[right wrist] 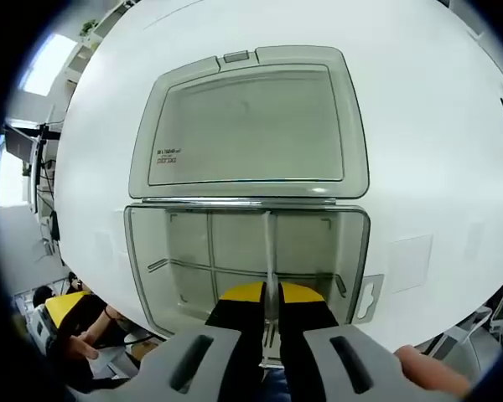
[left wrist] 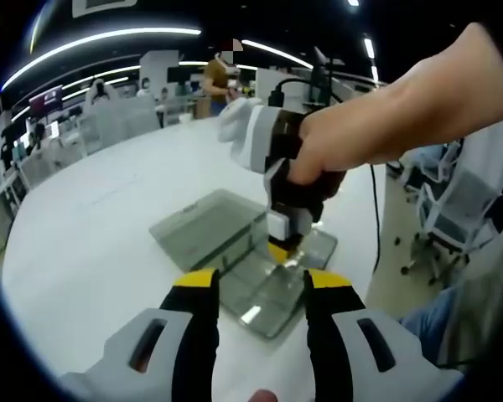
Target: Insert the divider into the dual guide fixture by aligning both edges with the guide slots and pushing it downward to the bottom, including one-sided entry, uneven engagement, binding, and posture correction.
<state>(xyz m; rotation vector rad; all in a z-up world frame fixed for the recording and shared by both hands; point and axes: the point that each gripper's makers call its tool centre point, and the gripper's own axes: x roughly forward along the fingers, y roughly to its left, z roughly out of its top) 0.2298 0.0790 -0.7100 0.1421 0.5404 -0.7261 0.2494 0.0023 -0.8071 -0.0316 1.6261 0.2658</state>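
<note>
A clear plastic box is lying open on the white surface, its hinged lid folded flat toward twelve o'clock in the right gripper view. Inside the box tray, thin clear partitions are dividing the floor into compartments.

The right gripper is pointing down into the tray from six o'clock, its black, yellow-tipped jaws standing nearly together and pinching the upper edge of a thin clear divider. The divider is standing upright in the tray, running from the jaws toward the hinge wall at twelve o'clock, near the middle of the box. Whether its far edge is seated in a slot cannot be told.

In the left gripper view, the left gripper is hovering near the box with its jaws spread apart and nothing between them. At one o'clock from it, the right gripper is coming down onto the tray, held by a person's hand. Office chairs are standing at three o'clock beyond the surface, and another person is standing far off at twelve o'clock.
</note>
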